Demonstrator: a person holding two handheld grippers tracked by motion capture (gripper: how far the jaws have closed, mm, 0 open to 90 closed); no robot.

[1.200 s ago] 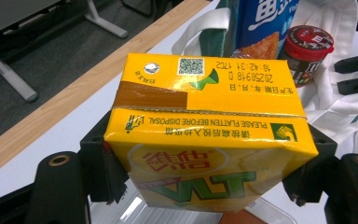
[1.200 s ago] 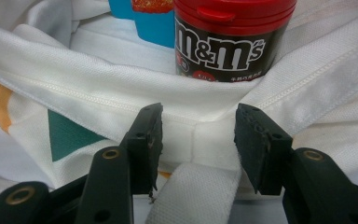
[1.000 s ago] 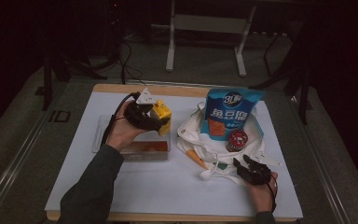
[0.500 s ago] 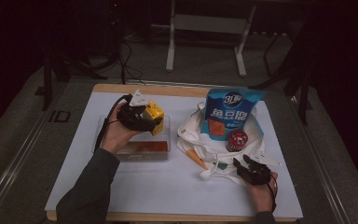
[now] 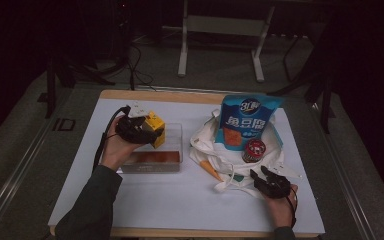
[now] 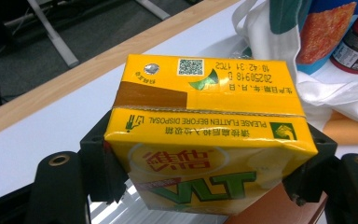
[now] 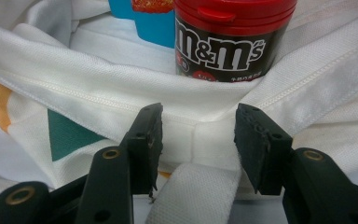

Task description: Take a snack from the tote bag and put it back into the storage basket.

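**Drink carton carried across toward the tote bag**

A yellow drink carton is clamped by its two narrow sides between the jaws of the left gripper. Compared with a second ago, the carton has been shifted in the high view: it was held farther back on the bench, beyond the clear plastic tray, and is now seen lower and over the tray's back edge. Whether it touches the tray cannot be told.

The right gripper has been kept in place at the near edge of the white tote bag, its jaws standing moderately apart on either side of a bag strap, the pads not pressed on it. A blue snack pouch and a red-lidded candy jar are already seated in the bag.

From this it is judged that the carton is being brought over for packing, and that the bag's mouth is to be held ready by the right gripper; the carton is not yet at the bag.
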